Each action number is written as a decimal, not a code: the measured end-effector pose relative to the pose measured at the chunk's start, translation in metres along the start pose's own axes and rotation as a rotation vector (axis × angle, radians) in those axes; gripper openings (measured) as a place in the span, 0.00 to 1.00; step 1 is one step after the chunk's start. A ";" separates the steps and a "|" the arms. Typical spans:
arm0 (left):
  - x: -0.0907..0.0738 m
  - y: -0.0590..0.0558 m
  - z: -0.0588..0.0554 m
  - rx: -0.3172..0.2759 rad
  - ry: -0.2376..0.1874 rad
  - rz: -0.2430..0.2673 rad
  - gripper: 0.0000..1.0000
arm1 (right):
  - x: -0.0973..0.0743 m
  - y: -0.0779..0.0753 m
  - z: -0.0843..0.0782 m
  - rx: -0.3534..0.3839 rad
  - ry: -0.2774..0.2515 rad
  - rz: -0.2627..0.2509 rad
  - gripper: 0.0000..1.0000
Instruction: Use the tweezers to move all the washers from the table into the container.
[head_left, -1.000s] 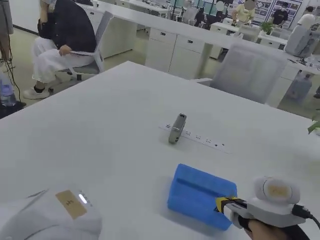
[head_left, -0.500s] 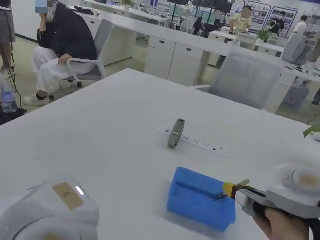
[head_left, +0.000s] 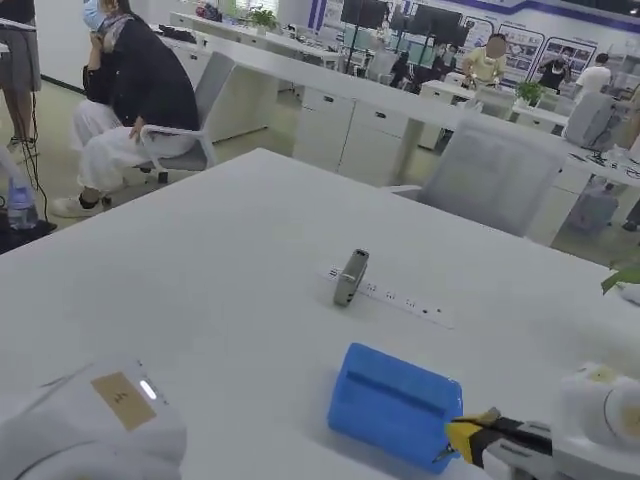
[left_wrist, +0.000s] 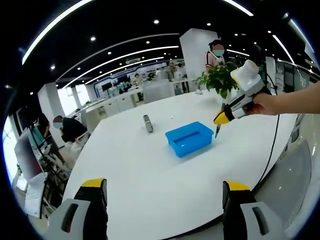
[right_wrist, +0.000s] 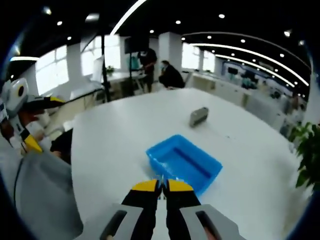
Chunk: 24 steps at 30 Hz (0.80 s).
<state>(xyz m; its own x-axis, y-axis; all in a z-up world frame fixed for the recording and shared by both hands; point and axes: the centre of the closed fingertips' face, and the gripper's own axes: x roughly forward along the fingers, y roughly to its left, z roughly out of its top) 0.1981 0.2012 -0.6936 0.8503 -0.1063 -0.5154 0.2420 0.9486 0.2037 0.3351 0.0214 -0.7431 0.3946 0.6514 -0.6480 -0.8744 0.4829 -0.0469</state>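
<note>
A blue rectangular container (head_left: 393, 402) stands on the white table (head_left: 200, 290). My right gripper (head_left: 462, 441) is at its near right corner, shut on thin tweezers whose dark tip (left_wrist: 216, 132) points down beside the container (left_wrist: 190, 138). In the right gripper view the yellow-tipped jaws (right_wrist: 161, 185) are pressed together, with the container (right_wrist: 184, 163) just ahead. My left gripper (left_wrist: 164, 184) is held back over the table with its jaws wide apart and nothing between them. Its white housing (head_left: 90, 425) sits at the lower left of the head view.
A small grey device (head_left: 351, 276) stands on a white power strip (head_left: 400, 297) beyond the container. A grey office chair (head_left: 495, 165) is at the table's far edge. A person sits on a chair (head_left: 140, 90) at the far left. A potted plant (left_wrist: 220, 77) stands near the right gripper.
The head camera has tilted up. My right gripper with the tweezers has drawn back from over the container's right end to its near right corner. The left gripper has stayed put.
</note>
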 end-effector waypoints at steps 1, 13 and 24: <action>-0.001 0.000 0.000 -0.002 0.001 0.003 0.98 | 0.000 -0.003 -0.004 -0.021 0.015 -0.007 0.02; -0.002 -0.002 0.002 -0.018 -0.004 0.008 0.98 | 0.022 0.029 -0.060 -0.295 0.293 0.098 0.02; 0.001 -0.003 0.000 -0.016 0.004 -0.001 0.98 | 0.056 0.051 -0.054 -0.312 0.263 0.136 0.02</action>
<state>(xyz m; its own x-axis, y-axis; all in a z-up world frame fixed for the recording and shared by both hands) 0.1978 0.1981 -0.6946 0.8485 -0.1058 -0.5186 0.2350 0.9532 0.1900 0.2973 0.0508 -0.8234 0.2197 0.5058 -0.8342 -0.9729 0.1768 -0.1490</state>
